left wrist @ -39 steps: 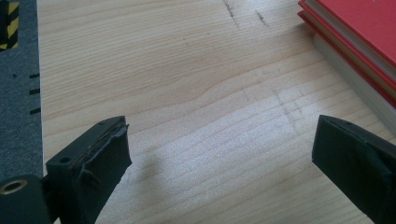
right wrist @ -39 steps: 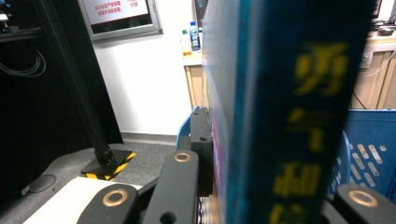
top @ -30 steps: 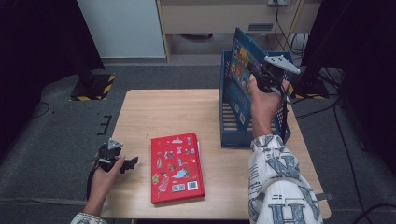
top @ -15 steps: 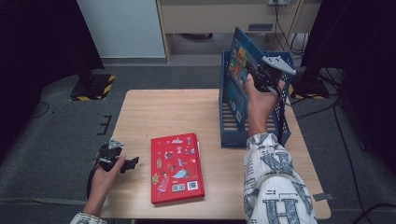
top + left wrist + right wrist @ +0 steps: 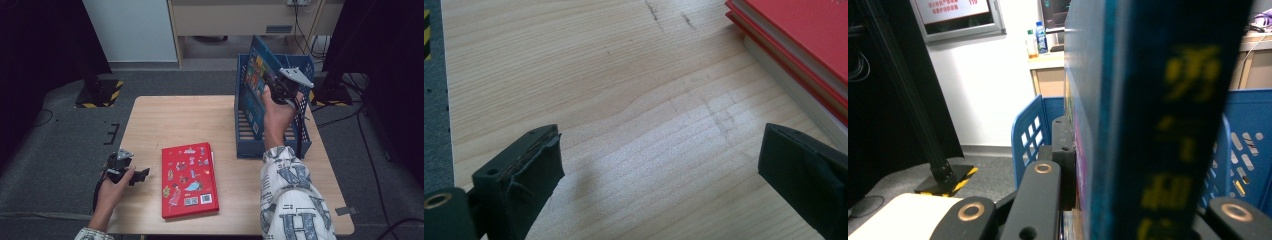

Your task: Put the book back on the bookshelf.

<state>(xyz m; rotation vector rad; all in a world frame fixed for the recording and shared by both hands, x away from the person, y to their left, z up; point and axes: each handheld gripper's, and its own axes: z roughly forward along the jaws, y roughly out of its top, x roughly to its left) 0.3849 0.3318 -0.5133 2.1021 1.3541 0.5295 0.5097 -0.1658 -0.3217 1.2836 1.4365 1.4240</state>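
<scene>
Two claws: our right claw (image 5: pixel 272 84) clamps the blue book (image 5: pixel 257 70) upright in the blue crate (image 5: pixel 272 149), upper right; our left claw (image 5: pixel 142 174), jaws apart, rests lower left on the tabletop (image 5: pixel 180 120) beside the red book (image 5: pixel 189 180).

Pale wood table (image 5: pixel 170 120) (matt grain)
</scene>
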